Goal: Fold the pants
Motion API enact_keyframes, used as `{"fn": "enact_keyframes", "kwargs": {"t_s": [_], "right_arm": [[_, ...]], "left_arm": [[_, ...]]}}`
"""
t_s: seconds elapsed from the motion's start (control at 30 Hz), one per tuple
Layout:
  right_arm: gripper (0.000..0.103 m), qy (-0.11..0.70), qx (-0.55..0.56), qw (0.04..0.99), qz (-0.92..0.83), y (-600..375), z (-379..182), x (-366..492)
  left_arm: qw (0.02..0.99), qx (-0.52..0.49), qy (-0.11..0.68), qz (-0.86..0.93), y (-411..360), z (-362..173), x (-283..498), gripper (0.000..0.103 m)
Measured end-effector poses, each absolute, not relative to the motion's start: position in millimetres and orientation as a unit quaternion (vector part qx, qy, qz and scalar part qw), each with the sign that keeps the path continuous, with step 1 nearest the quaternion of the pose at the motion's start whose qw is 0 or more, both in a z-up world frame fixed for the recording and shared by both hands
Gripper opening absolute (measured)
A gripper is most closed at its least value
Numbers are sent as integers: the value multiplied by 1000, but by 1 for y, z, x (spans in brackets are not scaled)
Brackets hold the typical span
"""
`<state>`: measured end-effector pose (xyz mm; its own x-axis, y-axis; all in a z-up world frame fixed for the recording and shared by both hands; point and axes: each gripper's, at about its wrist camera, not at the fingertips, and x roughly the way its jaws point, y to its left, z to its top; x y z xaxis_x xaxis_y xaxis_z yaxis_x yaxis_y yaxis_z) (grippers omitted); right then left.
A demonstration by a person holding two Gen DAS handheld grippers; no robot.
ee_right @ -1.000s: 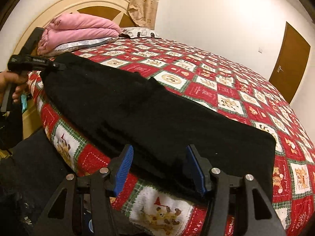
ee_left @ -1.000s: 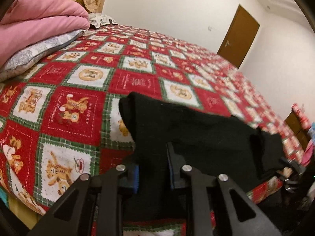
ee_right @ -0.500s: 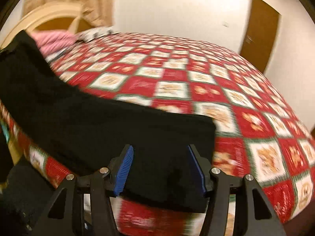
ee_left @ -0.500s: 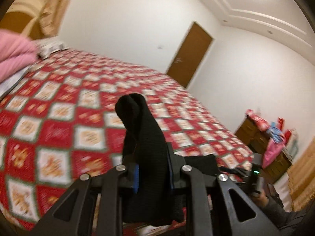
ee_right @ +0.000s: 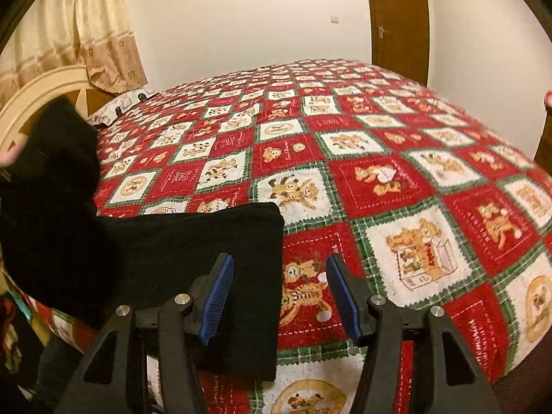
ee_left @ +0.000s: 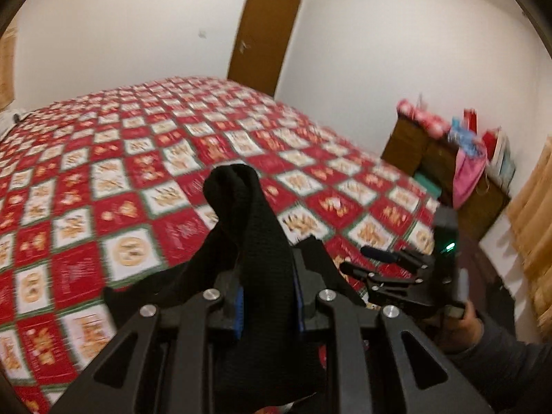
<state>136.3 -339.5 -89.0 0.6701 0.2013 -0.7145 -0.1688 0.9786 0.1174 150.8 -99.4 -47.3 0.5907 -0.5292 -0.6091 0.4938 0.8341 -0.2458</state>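
Black pants (ee_right: 193,238) lie along the near edge of the bed, their square end under my right gripper (ee_right: 279,296). That gripper hovers open; its left pad (ee_right: 217,289) is over the cloth and its right pad over bare bedspread. At the left of the right wrist view the other end of the pants (ee_right: 51,158) is lifted off the bed. My left gripper (ee_left: 267,296) is shut on that end, and a bunched fold of black cloth (ee_left: 248,214) stands up between its fingers. The right gripper (ee_left: 383,265) shows in the left wrist view, held by a hand (ee_left: 462,324).
A red, green and white bear-patterned bedspread (ee_right: 396,179) covers the bed. A cream headboard (ee_right: 34,96), curtain (ee_right: 86,24) and pillow (ee_right: 117,107) stand at the far left. A brown door (ee_left: 265,34) is in the far wall. A cluttered wooden dresser (ee_left: 448,158) stands beside the bed.
My left gripper has lifted its end of the pants off the bed and swung it toward the right gripper. The right gripper slid along to the square end of the pants.
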Motion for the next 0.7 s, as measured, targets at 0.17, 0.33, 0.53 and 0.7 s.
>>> {"fn": "enact_keyframes", "kwargs": {"t_s": [0.17, 0.33, 0.53, 0.7], "right_arm": [[58, 398, 51, 912, 83, -358, -95, 144], [58, 390, 109, 911, 82, -378, -95, 146], [58, 363, 140, 905, 171, -356, -80, 132], [56, 437, 82, 877, 183, -316, -104, 135]], "left_arm": [[873, 16, 384, -300, -162, -88, 167, 28], [874, 21, 358, -327, -167, -86, 148, 63], [928, 6, 285, -241, -91, -76, 125, 96], [932, -42, 315, -173, -35, -113, 139, 96]]}}
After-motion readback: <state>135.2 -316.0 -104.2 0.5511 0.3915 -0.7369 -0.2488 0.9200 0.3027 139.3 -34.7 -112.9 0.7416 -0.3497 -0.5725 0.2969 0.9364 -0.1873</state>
